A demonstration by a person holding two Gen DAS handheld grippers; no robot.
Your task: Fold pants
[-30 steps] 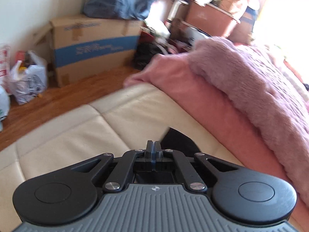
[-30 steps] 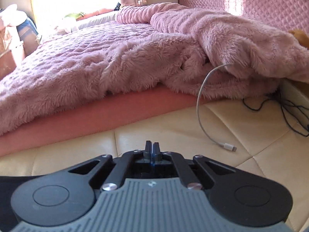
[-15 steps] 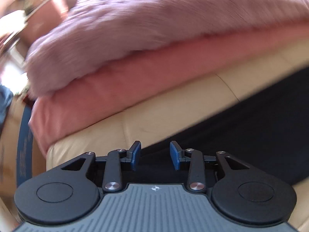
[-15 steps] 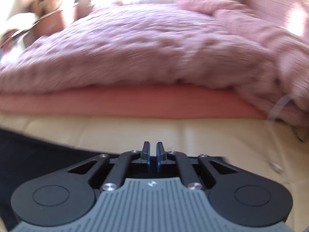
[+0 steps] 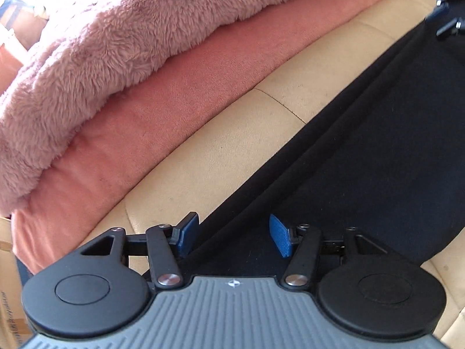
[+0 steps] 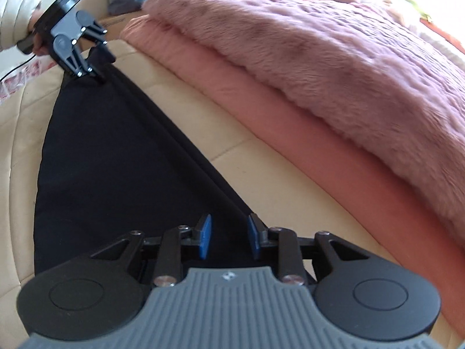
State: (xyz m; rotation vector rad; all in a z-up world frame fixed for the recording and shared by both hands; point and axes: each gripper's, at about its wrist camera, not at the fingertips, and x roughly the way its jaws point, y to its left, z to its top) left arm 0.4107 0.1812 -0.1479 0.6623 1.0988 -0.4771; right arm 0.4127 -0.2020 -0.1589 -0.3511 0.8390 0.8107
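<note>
Black pants (image 5: pixel 363 151) lie flat and long on the cream leather surface (image 5: pixel 221 145); they also show in the right wrist view (image 6: pixel 116 157). My left gripper (image 5: pixel 234 234) is open, its blue pads either side of one end of the pants at the far edge. My right gripper (image 6: pixel 228 237) is open over the other end, its pads astride the pants' far edge. Each gripper shows in the other's view: the right gripper (image 5: pixel 447 11) at top right, the left gripper (image 6: pixel 93 64) at top left.
A salmon mattress sheet (image 5: pixel 162 107) and a fluffy pink blanket (image 5: pixel 122 37) run along the far side of the pants. The blanket (image 6: pixel 319 58) fills the right of the right wrist view. A cardboard box (image 5: pixel 8 290) stands at the left edge.
Both grippers swung down toward the pants' ends and opened wider. The left went from shut to wide open; the right from nearly shut to open.
</note>
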